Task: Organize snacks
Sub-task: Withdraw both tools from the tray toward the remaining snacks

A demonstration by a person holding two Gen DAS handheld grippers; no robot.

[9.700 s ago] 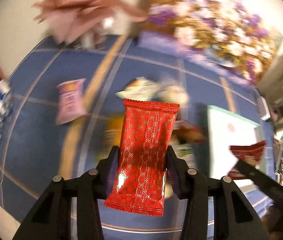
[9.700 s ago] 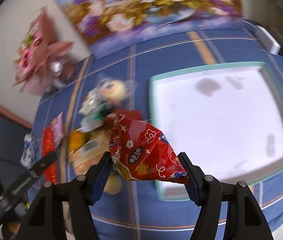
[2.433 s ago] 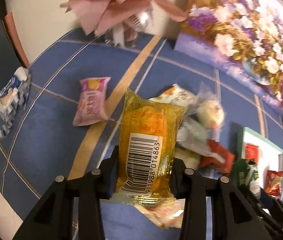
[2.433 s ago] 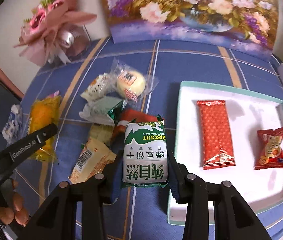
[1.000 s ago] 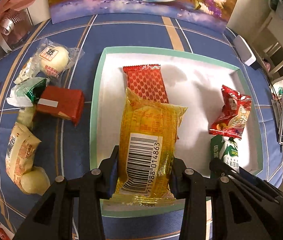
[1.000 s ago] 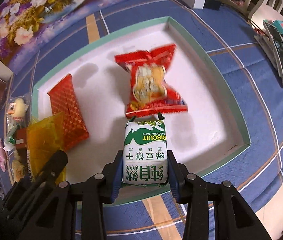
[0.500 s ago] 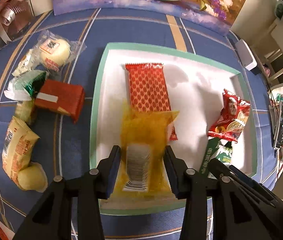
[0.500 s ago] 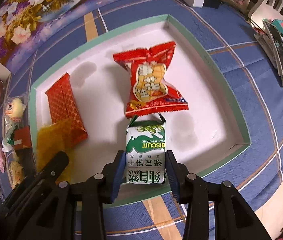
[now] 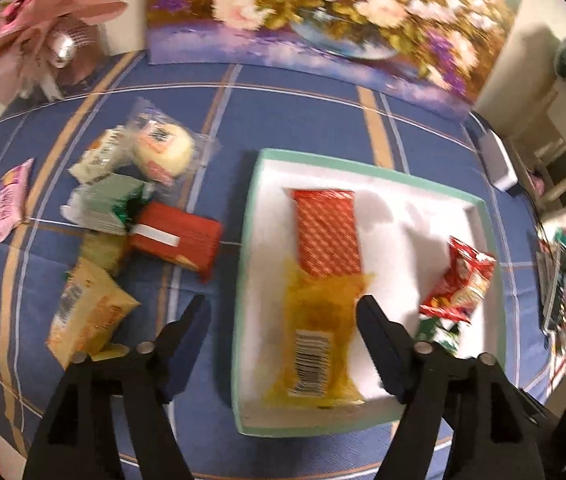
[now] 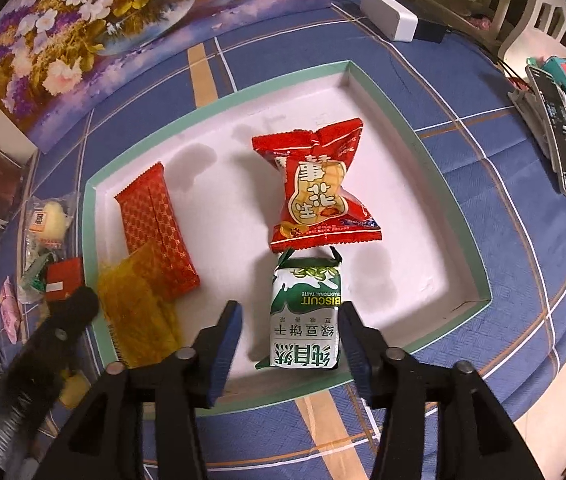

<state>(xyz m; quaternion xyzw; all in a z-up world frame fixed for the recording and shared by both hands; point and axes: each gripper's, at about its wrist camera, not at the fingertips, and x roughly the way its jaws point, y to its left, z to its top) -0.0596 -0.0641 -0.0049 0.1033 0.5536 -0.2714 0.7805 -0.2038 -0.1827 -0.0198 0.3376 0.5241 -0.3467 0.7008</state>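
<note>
A white tray with a teal rim lies on the blue checked cloth. In it are a red patterned bar, a red peanut bag, a yellow barcoded packet and a green-and-white biscuit pack. My left gripper hangs above the yellow packet, jaws opening wide and clear of it. My right gripper straddles the biscuit pack, which rests on the tray floor; its jaws are opening, with a gap on the left side.
Left of the tray sits a heap of snacks: a red box, a wrapped round bun, a green packet, a yellow-orange packet and a pink packet. A flower painting stands behind. Remotes lie at right.
Both grippers have let go. The yellow packet dropped into the tray onto the red bar's near end, and the left gripper rose. The biscuit pack now rests in the tray below the peanut bag.
</note>
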